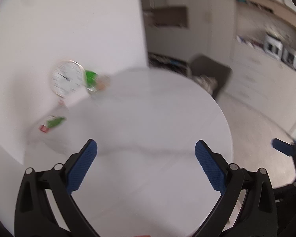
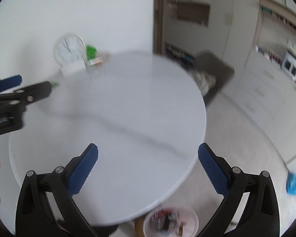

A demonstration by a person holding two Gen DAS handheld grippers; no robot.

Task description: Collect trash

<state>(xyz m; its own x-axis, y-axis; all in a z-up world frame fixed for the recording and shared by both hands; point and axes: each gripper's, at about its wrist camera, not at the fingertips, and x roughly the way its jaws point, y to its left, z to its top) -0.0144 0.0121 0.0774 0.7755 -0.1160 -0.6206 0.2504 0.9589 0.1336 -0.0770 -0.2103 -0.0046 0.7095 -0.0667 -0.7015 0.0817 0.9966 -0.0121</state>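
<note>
Both views are motion-blurred. The left gripper [image 1: 146, 154] and right gripper [image 2: 148, 158] hover with jaws spread wide and empty over the round white counter [image 2: 128, 102], whose bare middle lies ahead of them. The trash wrapper [image 1: 52, 123], green and red, lies ahead-left of the left gripper, near the far rim below a clock [image 1: 67, 78]. A bin [image 2: 170, 220] sits below the near edge, under the right gripper.

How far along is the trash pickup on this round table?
Done: the bin below the table already holds scraps. In hand: nothing; left tool and right tool are open. Left: green wrappers near the clock.
</note>
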